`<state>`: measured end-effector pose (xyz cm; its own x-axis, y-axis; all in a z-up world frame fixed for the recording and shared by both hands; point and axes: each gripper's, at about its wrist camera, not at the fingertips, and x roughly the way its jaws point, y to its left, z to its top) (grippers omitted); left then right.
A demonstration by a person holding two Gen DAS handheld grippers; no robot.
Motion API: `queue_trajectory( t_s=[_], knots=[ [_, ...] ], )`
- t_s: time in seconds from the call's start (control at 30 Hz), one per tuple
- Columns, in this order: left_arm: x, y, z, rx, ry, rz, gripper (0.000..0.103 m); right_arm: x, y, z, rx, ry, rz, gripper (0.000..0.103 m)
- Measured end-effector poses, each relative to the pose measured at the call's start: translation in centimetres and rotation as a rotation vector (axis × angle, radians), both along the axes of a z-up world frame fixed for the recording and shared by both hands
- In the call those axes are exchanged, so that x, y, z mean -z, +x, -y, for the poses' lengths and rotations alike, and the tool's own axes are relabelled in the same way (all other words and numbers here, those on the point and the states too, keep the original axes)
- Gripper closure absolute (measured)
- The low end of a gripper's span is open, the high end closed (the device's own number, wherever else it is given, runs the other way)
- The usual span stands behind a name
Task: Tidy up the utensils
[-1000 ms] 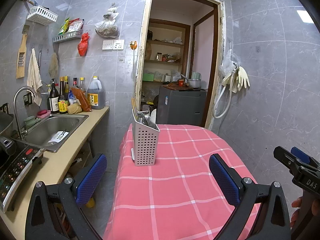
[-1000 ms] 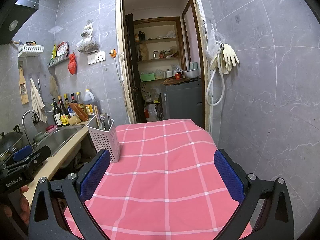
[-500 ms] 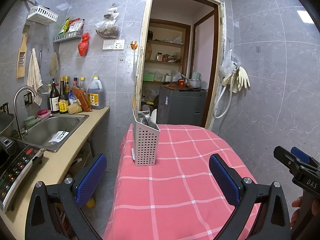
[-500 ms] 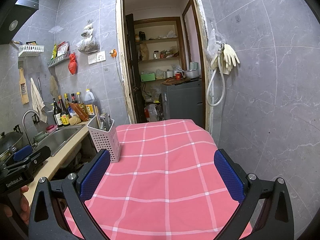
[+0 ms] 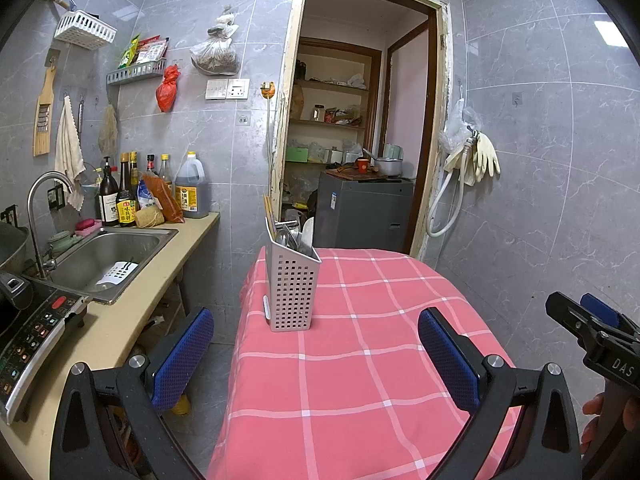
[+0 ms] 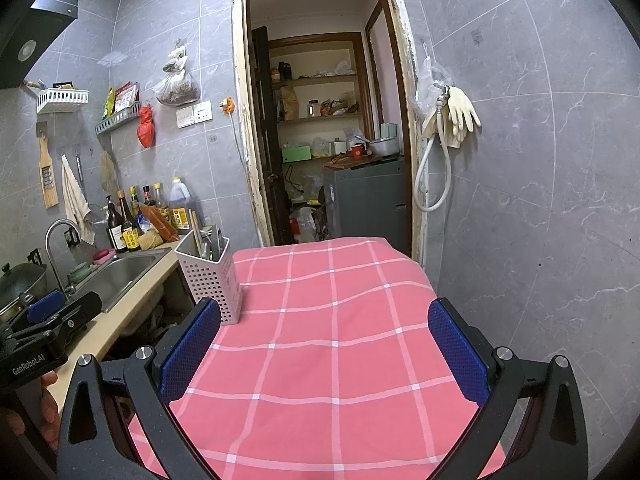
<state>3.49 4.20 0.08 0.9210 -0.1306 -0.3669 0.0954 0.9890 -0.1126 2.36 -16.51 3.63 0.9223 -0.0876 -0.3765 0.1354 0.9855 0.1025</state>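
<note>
As far as both wrist views show, the utensils [image 5: 294,234] stand gathered in one place: a white perforated caddy [image 5: 293,286] upright on the pink checked tablecloth [image 5: 360,360], near the cloth's left edge and toward its far end.

Contents of caddy: wooden chopsticks [image 5: 269,212] at the left side, a metal spoon and other metal pieces in the middle, a pale flat blade or spatula at the right. Finer sorting by compartment cannot be told; the interior is mostly hidden.

Left gripper [image 5: 316,354]: jaws spread wide, nothing between the blue pads, held low over the near part of the table, well short of the caddy.

Right gripper [image 6: 324,350]: jaws likewise spread wide and empty, over the near-middle of the cloth; the caddy stands just beyond its left pad [image 6: 190,350] in that view, apart from it.

Loose utensils on the cloth: none visible in either view.

Surroundings: steel sink [image 5: 108,250] and counter to the left, sauce bottles [image 5: 120,200] behind it, open doorway beyond the table.

Progress, judged: collection appears complete or nearly so, since every visible utensil already sits in the caddy and both grippers carry nothing. Remaining work, if any, would be tidying within the caddy or shifting it; no item in view awaits pickup.
</note>
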Motion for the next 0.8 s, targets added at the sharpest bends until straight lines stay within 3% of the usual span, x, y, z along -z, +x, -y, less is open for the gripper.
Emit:
queue_trajectory(
  t_s=[0.47,0.8],
  knots=[
    [0.1,0.5,-0.4,-0.006,-0.04,-0.014,0.0,0.0,-0.1,-0.3,0.0,-0.002,-0.004,0.001],
    [0.4,0.8,-1.0,-0.006,-0.026,-0.025,0.0,-0.1,-0.1,-0.5,0.002,0.0,-0.006,0.001]
  ],
)
